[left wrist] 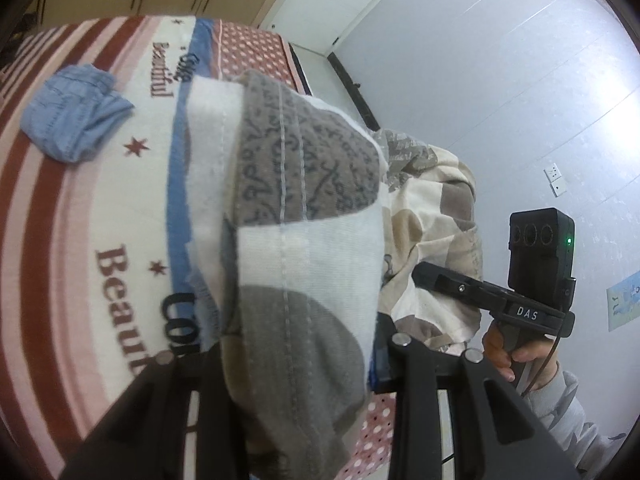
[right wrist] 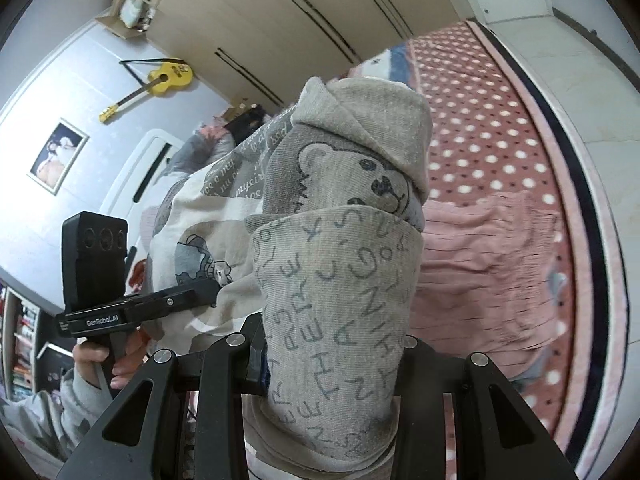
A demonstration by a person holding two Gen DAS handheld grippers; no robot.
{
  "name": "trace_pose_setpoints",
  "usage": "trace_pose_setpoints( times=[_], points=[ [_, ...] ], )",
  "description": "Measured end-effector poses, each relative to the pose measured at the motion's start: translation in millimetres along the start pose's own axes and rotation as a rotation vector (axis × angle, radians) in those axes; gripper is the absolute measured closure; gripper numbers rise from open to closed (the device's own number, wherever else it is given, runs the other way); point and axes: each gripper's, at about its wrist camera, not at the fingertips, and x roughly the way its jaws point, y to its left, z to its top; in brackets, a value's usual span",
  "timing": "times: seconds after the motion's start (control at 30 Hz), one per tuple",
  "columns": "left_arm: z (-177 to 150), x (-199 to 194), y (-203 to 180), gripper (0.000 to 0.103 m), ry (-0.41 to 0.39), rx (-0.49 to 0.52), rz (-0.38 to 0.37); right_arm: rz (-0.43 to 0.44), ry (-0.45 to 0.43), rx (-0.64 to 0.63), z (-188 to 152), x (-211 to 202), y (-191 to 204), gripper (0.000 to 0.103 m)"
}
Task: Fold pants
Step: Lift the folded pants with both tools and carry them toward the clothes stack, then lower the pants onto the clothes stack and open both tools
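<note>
Both grippers hold patterned grey, beige and white pants up in the air over the bed. In the left wrist view the pants (left wrist: 304, 216) hang out of my left gripper (left wrist: 296, 364), which is shut on the fabric; its fingertips are hidden by the cloth. The right gripper (left wrist: 424, 274) shows at right, closed into the pants. In the right wrist view the pants (right wrist: 340, 280), with a bear print and letters, fill the centre, bunched in my right gripper (right wrist: 328, 356), shut on them. The left gripper (right wrist: 208, 292) shows at left, closed into the same cloth.
A red-striped blanket (left wrist: 80, 208) covers the bed, with folded blue jeans (left wrist: 72, 120) on it. A pink dotted bedspread (right wrist: 492, 152) and a pink garment (right wrist: 488, 272) lie below. A white wall (left wrist: 500, 80), a wardrobe (right wrist: 304, 12) and a yellow guitar (right wrist: 160, 80) surround.
</note>
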Motion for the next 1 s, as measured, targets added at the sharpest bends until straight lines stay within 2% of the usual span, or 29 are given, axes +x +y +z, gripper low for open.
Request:
trace_pose_setpoints(
  times=[0.27, 0.43, 0.53, 0.77, 1.0],
  points=[
    [21, 80, -1, 0.073, 0.095, -0.038, 0.025, -0.058, 0.071, 0.054, 13, 16, -69, 0.074],
    [28, 109, 14, 0.073, 0.156, -0.077, 0.064, -0.057, 0.128, 0.093, 18, 40, -96, 0.074],
    [32, 122, 24, 0.073, 0.193, -0.082, 0.099, -0.061, 0.166, 0.104, 20, 55, -102, 0.073],
    [33, 138, 34, 0.071, 0.228, -0.096, 0.122, -0.096, 0.219, 0.086, 24, 74, -111, 0.072],
    [31, 147, 35, 0.067, 0.226, -0.085, 0.144, -0.115, 0.219, 0.1, 17, 75, -118, 0.069]
  ],
)
